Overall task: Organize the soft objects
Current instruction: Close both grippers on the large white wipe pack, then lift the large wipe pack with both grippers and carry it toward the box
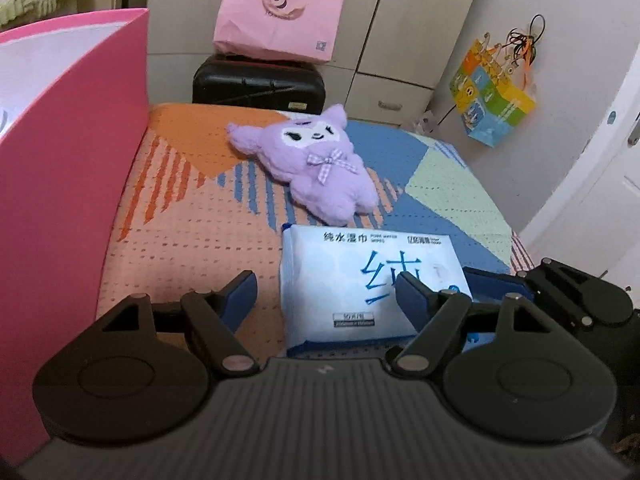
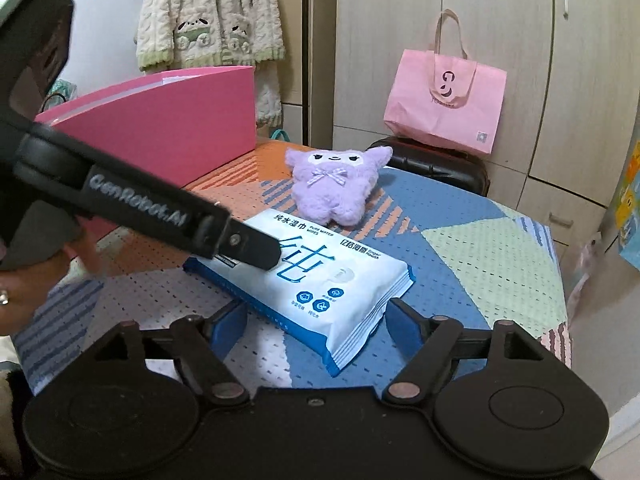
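Observation:
A white and blue pack of wet wipes (image 1: pixel 360 280) lies flat on the patterned table cover; it also shows in the right wrist view (image 2: pixel 320 280). A purple plush toy (image 1: pixel 316 160) lies just beyond it, also seen in the right wrist view (image 2: pixel 336 184). My left gripper (image 1: pixel 326 292) is open, its right finger over the pack's near side. My right gripper (image 2: pixel 316 320) is open, its jaws either side of the pack's near corner. The left gripper's finger (image 2: pixel 248 244) rests over the pack's left end. A pink box (image 1: pixel 60 160) stands at the left.
A pink tote bag (image 1: pixel 280 12) sits on a black suitcase (image 1: pixel 256 84) behind the table. A colourful gift bag (image 1: pixel 492 96) hangs at the right by a white door. Wardrobe doors (image 2: pixel 480 40) stand behind. The table edge (image 2: pixel 560 280) falls off at the right.

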Demonstrator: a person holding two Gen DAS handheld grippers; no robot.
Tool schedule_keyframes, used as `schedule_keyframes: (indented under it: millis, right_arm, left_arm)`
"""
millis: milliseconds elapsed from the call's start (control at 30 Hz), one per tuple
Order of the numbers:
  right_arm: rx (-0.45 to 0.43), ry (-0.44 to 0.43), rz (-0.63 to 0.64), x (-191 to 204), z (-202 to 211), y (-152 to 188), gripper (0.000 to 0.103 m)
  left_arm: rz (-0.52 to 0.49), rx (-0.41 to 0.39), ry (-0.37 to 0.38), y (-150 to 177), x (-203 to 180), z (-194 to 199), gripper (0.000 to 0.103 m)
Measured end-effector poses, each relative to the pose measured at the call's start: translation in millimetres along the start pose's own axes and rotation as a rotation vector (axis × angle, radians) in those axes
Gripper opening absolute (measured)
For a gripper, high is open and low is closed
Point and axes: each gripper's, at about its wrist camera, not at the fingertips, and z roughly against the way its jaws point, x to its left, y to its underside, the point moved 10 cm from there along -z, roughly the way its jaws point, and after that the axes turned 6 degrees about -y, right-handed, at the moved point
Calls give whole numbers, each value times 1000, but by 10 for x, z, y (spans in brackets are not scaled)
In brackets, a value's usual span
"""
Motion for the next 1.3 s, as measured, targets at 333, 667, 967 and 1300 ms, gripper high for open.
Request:
schedule_keyframes:
  millis: [333,667,967,1300]
  right_arm:
    - [-26,13,2,76,-35,-27,71]
    - [-74,89,-63,300,161,88,71]
    - [-81,53,-144,514,419,217,77]
    - [-74,66,-99,830,670,240,81]
  left_arm:
    - [-73,-20,62,124,-243,56,67]
    - [-143,1,64,286,-299,291,67]
    - [-158,52,118,499,-286,582,67]
    - [-163,58,175,687,-227,941,67]
